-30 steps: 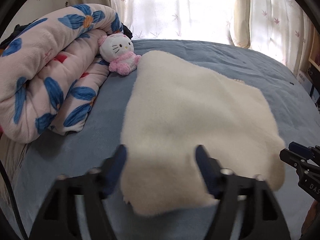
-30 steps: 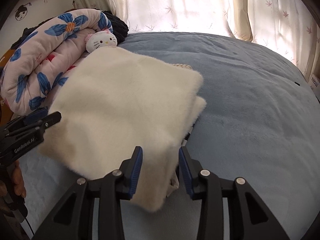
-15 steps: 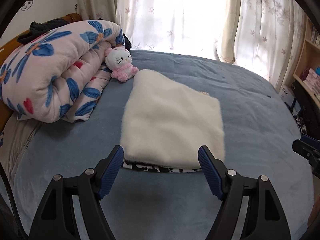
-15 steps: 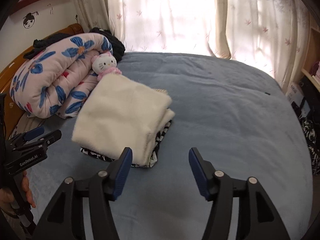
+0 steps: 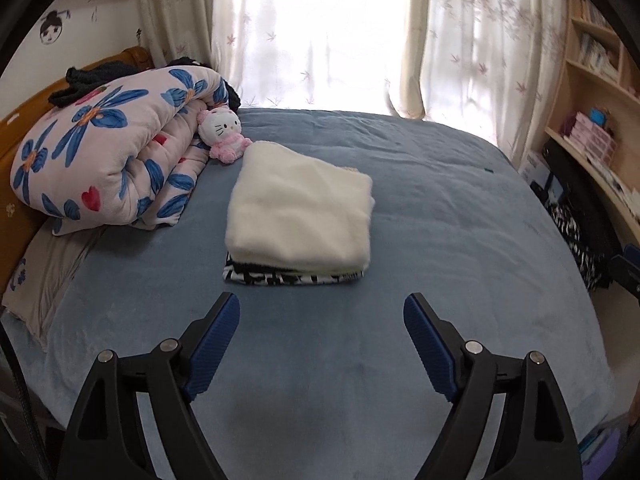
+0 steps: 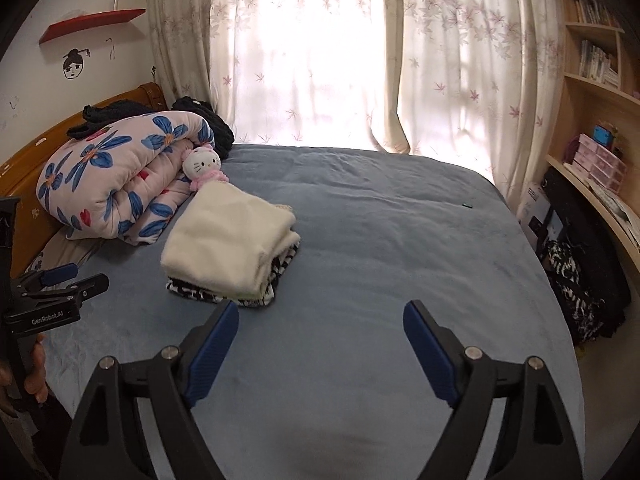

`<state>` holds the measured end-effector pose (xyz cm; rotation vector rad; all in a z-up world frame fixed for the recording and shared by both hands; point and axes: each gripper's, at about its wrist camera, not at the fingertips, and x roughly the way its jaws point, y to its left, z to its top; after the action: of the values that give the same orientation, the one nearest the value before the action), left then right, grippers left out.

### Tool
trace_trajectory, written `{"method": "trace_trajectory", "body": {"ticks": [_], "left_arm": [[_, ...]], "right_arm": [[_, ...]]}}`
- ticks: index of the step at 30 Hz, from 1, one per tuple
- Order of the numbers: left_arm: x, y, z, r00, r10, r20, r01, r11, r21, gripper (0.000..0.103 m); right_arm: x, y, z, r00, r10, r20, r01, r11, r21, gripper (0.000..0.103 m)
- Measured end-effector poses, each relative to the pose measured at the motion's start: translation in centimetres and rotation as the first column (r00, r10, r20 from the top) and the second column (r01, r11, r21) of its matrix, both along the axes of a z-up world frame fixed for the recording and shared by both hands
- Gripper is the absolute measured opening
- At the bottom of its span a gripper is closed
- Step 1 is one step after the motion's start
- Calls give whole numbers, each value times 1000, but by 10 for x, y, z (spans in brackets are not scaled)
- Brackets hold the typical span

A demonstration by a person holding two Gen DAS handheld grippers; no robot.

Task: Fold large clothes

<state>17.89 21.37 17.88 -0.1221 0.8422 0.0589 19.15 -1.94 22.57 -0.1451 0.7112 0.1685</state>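
A folded cream fleece garment (image 5: 300, 216) with a black-and-white patterned side underneath lies as a neat stack on the blue bed (image 5: 440, 220). The same stack (image 6: 228, 248) sits left of centre in the right wrist view. My left gripper (image 5: 321, 312) hangs well back from the stack and above the bed, its jaws opening wide with nothing between them. My right gripper (image 6: 320, 320) is likewise drawn back to the right of the stack, jaws opening, empty. The left gripper (image 6: 68, 284) also shows at the left edge of the right wrist view, held by a hand.
A rolled floral quilt (image 5: 112, 152) and a white cat plush toy (image 5: 224, 132) lie against the wooden headboard at the left. Curtains (image 5: 320, 32) cover the window behind the bed. Shelves (image 5: 592, 120) and a black-and-white bag (image 6: 576, 284) stand right of the bed.
Both grippers let go of the cream garment, opened wide and pulled back and up from it. The garment now lies folded flat on the bed, farther away in both views.
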Motion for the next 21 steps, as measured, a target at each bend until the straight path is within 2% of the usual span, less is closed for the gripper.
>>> {"method": "trace_trajectory", "body": {"ticks": [5, 8, 13, 17, 21], "left_arm": [[-49, -47, -12, 999, -46, 1, 46, 998, 41, 84], [-72, -74, -24, 996, -85, -8, 85, 996, 15, 84], [-102, -113, -48, 991, -130, -4, 130, 991, -30, 84], [-117, -130, -64, 992, -127, -3, 126, 990, -57, 84], [-124, -137, -86, 996, -78, -46, 75, 995, -67, 84]], "right_arm": [[-43, -27, -34, 998, -7, -55, 6, 1000, -18, 85], [-66, -40, -55, 997, -15, -78, 13, 1000, -25, 85], [-95, -59, -92, 993, -58, -106, 63, 997, 38, 85], [-112, -70, -113, 990, -105, -98, 113, 990, 81, 85], [-124, -78, -131, 983, -155, -103, 166, 980, 108, 85]]}}
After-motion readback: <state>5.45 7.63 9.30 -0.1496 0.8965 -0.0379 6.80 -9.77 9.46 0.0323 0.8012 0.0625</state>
